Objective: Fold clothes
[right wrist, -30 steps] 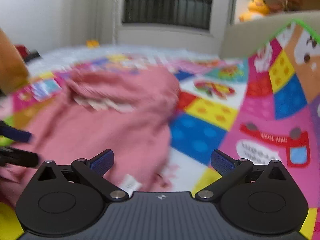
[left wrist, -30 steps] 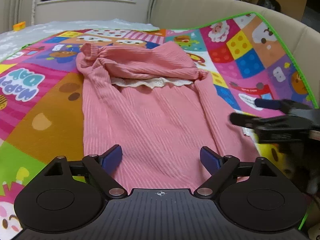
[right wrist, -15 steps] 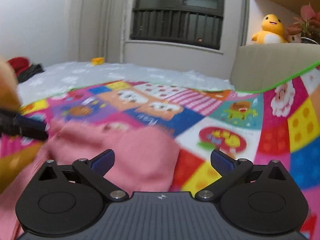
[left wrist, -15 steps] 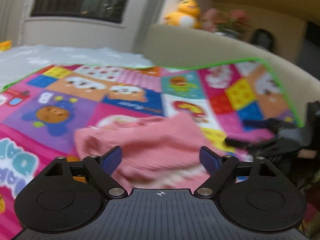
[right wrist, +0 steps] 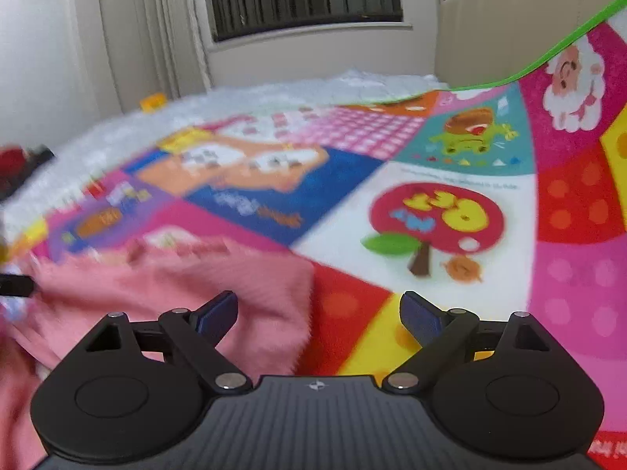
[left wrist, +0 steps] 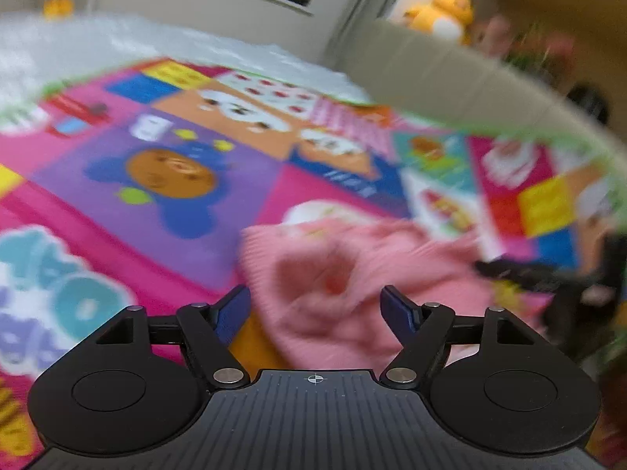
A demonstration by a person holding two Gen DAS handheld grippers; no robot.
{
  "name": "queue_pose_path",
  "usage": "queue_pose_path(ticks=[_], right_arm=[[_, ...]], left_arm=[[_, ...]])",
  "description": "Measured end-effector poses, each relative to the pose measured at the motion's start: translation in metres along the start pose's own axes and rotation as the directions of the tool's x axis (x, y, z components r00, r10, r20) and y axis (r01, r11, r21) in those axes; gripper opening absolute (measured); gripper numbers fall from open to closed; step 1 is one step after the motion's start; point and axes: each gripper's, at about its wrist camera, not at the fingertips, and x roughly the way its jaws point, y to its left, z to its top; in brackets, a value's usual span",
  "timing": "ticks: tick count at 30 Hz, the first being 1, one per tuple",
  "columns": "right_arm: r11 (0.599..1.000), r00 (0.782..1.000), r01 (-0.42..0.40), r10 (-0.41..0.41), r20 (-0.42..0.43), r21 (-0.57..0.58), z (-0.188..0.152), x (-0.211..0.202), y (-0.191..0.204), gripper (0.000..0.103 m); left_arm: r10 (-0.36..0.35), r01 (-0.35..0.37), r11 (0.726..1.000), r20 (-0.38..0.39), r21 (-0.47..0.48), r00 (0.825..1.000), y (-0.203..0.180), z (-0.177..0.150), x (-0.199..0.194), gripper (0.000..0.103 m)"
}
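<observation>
Left gripper [left wrist: 315,307] spread, empty, now over the top of the pink garment [left wrist: 352,274] after advancing from its hem. Right gripper [right wrist: 318,311] spread too; garment at its 9 o'clock on play mat [right wrist: 450,180]. Likely reaching for the next fold.

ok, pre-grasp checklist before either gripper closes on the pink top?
1. Left gripper open: ok, fingers spread with nothing between them.
2. Right gripper open: ok, fingers spread and holding nothing.
3. Pink ribbed knit top in front of the left gripper: ok, bunched fabric lies between and ahead of its fingers.
4. Right gripper lined up on fabric: not ok, the garment's edge lies only by its left finger; the colourful cartoon play mat fills the rest.
5. Which part of the top is ahead (hem, sleeve, collar): cannot tell, both views are blurred.
6. Grippers apart: ok, the right gripper shows off to the side in the left wrist view.
</observation>
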Motion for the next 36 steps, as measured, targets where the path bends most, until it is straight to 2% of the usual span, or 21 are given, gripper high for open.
queue_pose_path(ticks=[2,4,5,6,10,11,12,13,14,15,20,25,30,36], right_arm=[[0.996,0.998,-0.064,0.065,-0.013,0.066,0.009,0.004,-0.007,0.091],[0.99,0.995,-0.091,0.095,-0.033,0.105,0.012,0.02,-0.007,0.09],[0.99,0.994,-0.098,0.102,-0.04,0.106,0.013,0.029,-0.005,0.085],[0.989,0.992,-0.109,0.114,-0.049,0.103,0.014,0.038,-0.002,0.079],[0.981,0.976,-0.189,0.193,-0.105,0.042,0.02,0.069,0.019,0.076],[0.982,0.976,-0.187,0.188,-0.115,0.015,0.02,0.071,0.025,0.069],[0.983,0.975,-0.185,0.182,-0.124,-0.013,0.02,0.073,0.03,0.047],[0.982,0.975,-0.187,0.182,-0.127,-0.028,0.021,0.07,0.033,0.034],[0.981,0.975,-0.191,0.185,-0.125,-0.037,0.022,0.064,0.034,0.022],[0.98,0.974,-0.195,0.189,-0.123,-0.046,0.023,0.057,0.035,0.015],[0.96,0.969,-0.248,0.243,-0.052,-0.128,0.028,-0.016,0.04,0.011],[0.942,0.964,-0.263,0.264,-0.02,-0.209,0.015,-0.092,0.051,0.011],[0.944,0.976,-0.217,0.215,-0.035,-0.248,-0.008,-0.129,0.053,0.011],[0.954,0.984,-0.178,0.175,-0.036,-0.242,-0.019,-0.125,0.057,0.01]], left_arm=[[-0.01,0.009,0.999,-0.033,-0.051,0.999,0.006,0.011,0.012,0.082],[0.013,-0.018,0.997,-0.066,-0.081,0.998,0.011,0.015,0.032,0.081],[0.02,-0.027,0.995,-0.079,-0.095,0.997,0.014,0.015,0.042,0.081],[0.007,-0.014,0.995,-0.067,-0.102,0.998,0.015,0.016,0.047,0.082],[-0.065,0.062,0.99,-0.024,-0.125,0.998,0.018,0.019,0.071,0.084],[-0.082,0.079,0.988,-0.019,-0.131,0.996,0.019,0.018,0.077,0.084],[-0.091,0.089,0.988,-0.012,-0.123,0.996,0.017,0.017,0.078,0.083],[-0.109,0.107,0.988,-0.013,-0.11,0.994,0.015,0.016,0.079,0.065],[-0.145,0.14,0.983,-0.032,-0.119,0.989,0.015,0.016,0.079,0.034],[-0.168,0.161,0.977,-0.044,-0.138,0.985,0.015,0.014,0.078,0.027],[-0.259,0.259,0.965,0.007,-0.051,0.966,-0.009,0.012,0.036,0.019],[-0.31,0.308,0.949,0.027,0.071,0.95,-0.044,0.0,-0.024,0.019],[-0.256,0.254,0.961,0.008,0.109,0.967,-0.059,-0.023,-0.053,0.019],[-0.204,0.203,0.978,0.011,0.046,0.979,-0.053,-0.029,-0.056,0.019]])
